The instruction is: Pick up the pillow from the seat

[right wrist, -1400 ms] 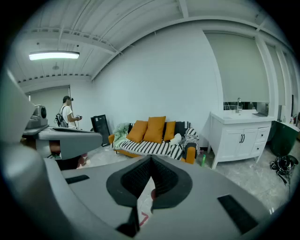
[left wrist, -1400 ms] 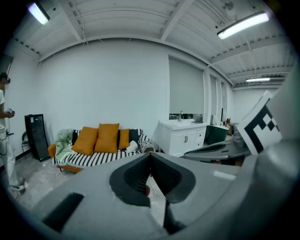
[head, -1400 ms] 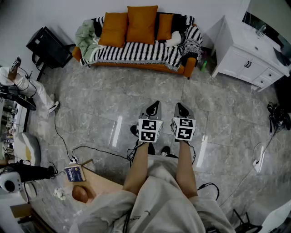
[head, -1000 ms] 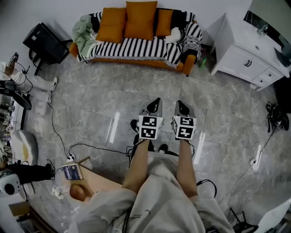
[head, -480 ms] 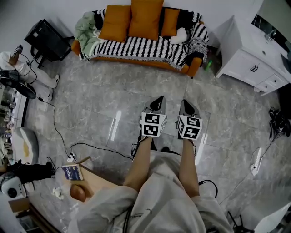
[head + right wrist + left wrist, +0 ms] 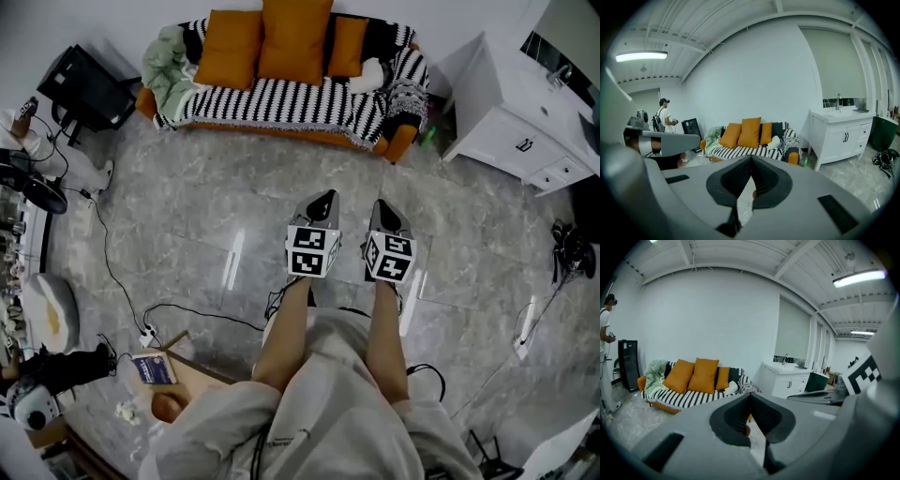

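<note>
Grey marble floor [image 6: 187,216] lies under both pairs of fingers [image 6: 733,420], pressed together and empty, on the left gripper [image 6: 323,199] and right gripper [image 6: 384,208]. Well apart at twelve o'clock, three orange pillows [image 6: 292,37] lean upright on the striped sofa [image 6: 281,103] seat, a green blanket [image 6: 169,66] at its nine o'clock end

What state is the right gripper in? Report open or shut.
Shut: in the right gripper view, the right gripper has its fingers pressed together at the tips, nothing between them.
</note>
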`<state>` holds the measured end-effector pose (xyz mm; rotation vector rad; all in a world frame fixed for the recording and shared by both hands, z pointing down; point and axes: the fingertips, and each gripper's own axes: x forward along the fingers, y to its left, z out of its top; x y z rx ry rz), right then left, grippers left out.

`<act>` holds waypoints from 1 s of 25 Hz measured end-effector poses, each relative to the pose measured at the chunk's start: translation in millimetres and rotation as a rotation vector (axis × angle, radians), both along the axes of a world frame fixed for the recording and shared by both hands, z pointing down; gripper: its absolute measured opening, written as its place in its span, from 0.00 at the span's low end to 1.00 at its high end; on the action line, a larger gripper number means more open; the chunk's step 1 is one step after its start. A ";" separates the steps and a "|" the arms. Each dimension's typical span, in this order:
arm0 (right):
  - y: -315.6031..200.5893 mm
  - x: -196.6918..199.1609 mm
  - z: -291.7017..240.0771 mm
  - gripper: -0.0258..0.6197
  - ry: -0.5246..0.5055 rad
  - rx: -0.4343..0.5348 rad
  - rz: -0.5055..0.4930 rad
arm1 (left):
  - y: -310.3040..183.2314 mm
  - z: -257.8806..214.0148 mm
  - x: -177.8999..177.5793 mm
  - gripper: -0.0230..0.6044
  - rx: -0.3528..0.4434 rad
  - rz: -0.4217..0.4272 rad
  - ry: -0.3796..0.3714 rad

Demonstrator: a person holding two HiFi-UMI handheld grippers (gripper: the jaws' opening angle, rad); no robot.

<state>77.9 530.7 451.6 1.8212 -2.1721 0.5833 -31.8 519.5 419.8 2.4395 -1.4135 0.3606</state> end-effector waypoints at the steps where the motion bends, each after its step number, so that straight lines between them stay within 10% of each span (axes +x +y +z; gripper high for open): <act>1: -7.6 -3.1 -0.7 0.05 -0.006 -0.001 0.007 | -7.3 -1.4 -3.7 0.05 0.002 0.007 -0.006; 25: -182.8 -106.1 -15.9 0.05 -0.014 0.006 0.102 | -191.3 -6.1 -95.7 0.05 -0.037 0.198 0.005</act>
